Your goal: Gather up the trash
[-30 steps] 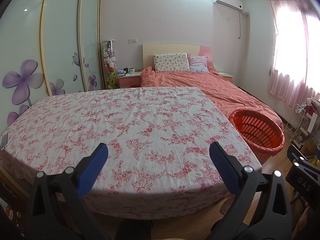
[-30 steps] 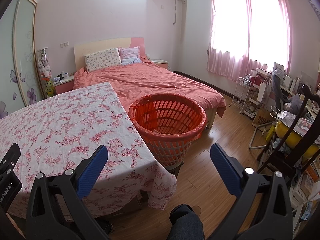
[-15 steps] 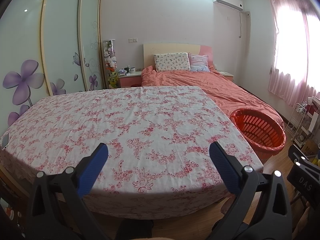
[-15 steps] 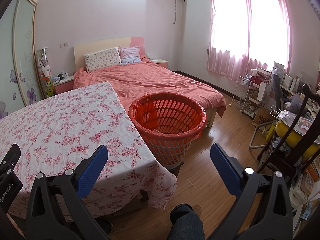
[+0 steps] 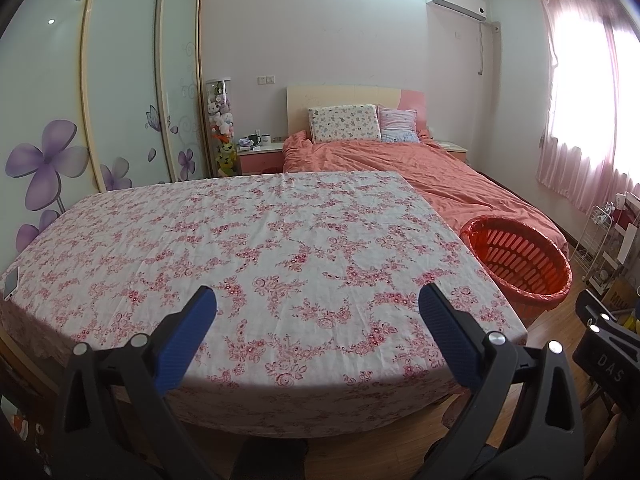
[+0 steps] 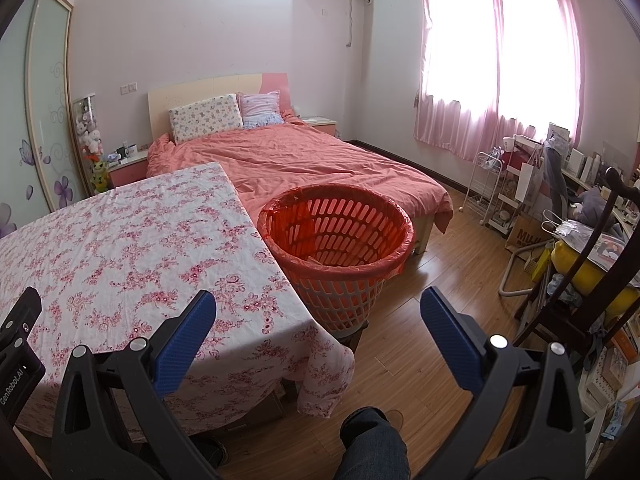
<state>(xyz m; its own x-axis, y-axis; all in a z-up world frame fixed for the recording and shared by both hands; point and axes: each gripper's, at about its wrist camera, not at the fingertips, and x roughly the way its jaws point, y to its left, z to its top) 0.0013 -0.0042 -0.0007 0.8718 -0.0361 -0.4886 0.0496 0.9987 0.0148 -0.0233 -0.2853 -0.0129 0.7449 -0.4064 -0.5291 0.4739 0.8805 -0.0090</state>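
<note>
- Two grippers hung above the near edge of the table, the left gripper over the floral tablecloth and the right gripper over the tablecloth's corner and the wooden floor; each had its blue-padded jaws spread wide apart with nothing between them.
- No loose trash could be made out on the tablecloth in either view.
- One orange laundry basket, lined with an orange bag, stood on the floor just beside the table's right edge, between the table and the bed; in the left wrist view the table's edge cut off its lower part.
- Something pale lay at the bottom of the basket, too small to identify.
- A flat white item sat at the tablecloth's far left edge, partly cut off; it could not be told what it was.
- A person's knee in jeans showed near the table's corner, cropped by the frame's lower edge.
- Cluttered shelves well to the right of the basket were too jumbled to read.
</note>
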